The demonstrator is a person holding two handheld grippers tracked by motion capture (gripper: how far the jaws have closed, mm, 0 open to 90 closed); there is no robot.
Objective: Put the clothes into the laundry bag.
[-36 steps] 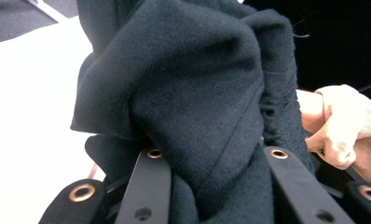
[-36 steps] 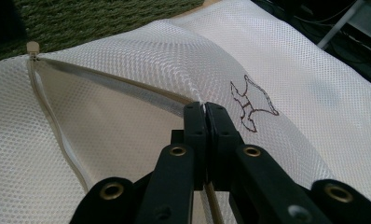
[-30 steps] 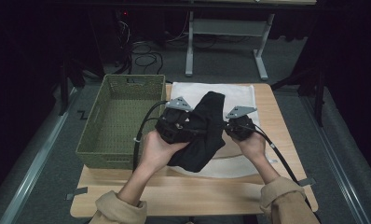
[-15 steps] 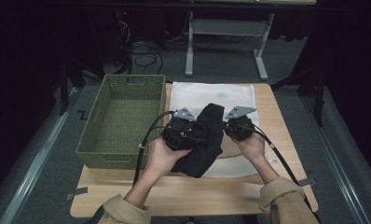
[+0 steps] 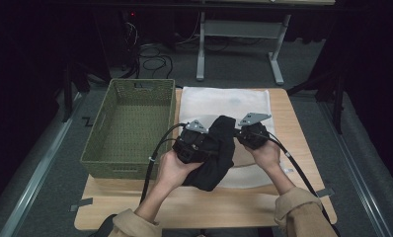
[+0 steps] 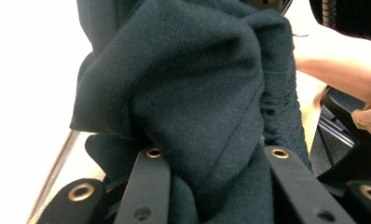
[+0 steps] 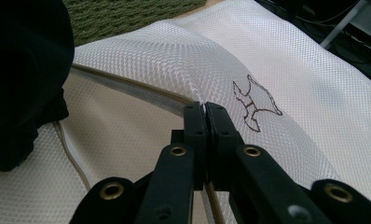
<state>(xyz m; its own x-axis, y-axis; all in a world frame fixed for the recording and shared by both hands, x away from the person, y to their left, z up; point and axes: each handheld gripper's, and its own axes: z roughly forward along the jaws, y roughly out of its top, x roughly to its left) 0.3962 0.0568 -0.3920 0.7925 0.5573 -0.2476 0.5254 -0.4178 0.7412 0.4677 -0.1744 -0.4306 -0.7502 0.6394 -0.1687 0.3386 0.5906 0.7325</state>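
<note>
Left gripper (image 6: 211,158) fingers grip dark garment (image 6: 193,93) | right gripper (image 7: 204,114) pinches mesh bag (image 7: 286,70) edge (emblem visible)

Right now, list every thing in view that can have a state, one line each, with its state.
Left tongs: shut on the dark garment, cloth bunched between the jaws.
Right tongs: shut on the edge of the mesh bag.
Dark garment: crumpled, held up over the bag.
Mesh bag: white, its upper layer lifted at the edge, mouth open.
Green basket: upright on the table's left side, empty.
</note>
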